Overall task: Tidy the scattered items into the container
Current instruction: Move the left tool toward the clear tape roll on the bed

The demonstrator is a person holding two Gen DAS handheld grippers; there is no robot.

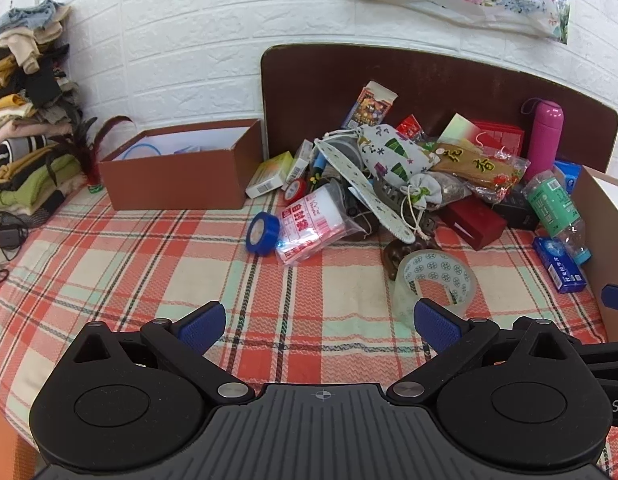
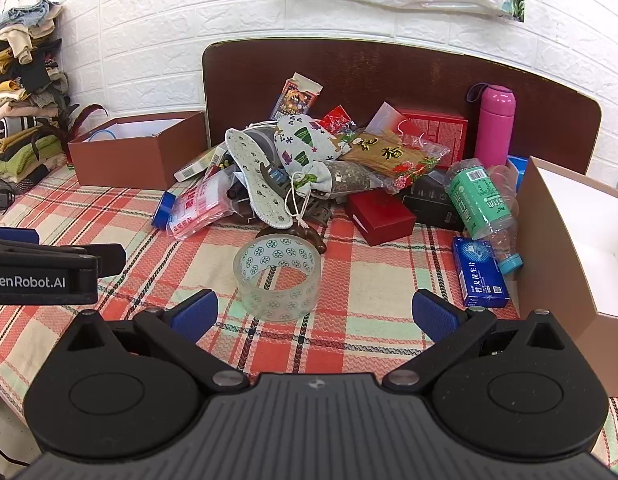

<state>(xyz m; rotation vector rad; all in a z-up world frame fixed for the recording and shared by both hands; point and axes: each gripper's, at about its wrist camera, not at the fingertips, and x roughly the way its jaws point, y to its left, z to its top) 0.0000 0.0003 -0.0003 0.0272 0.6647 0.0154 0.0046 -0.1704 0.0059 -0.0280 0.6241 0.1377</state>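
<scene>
A heap of scattered items lies on the plaid cloth against a brown headboard: a printed cloth pouch (image 1: 393,152), a shoe insole (image 1: 365,192), a pink flask (image 1: 545,136), a green-labelled bottle (image 1: 557,212), red boxes and packets. A clear tape roll (image 2: 277,276) stands nearest, just ahead of my right gripper (image 2: 315,316), which is open and empty. The tape roll also shows in the left wrist view (image 1: 433,284), by my left gripper's right finger. My left gripper (image 1: 319,324) is open and empty. A brown box (image 1: 181,164) sits at the left, another box (image 2: 577,248) at the right.
A blue tape roll (image 1: 263,234) and a bag of zip bags (image 1: 313,224) lie left of the heap. A blue carton (image 2: 481,272) lies by the right box. Folded clothes (image 1: 25,120) are stacked far left. The left gripper's side (image 2: 41,268) shows in the right wrist view.
</scene>
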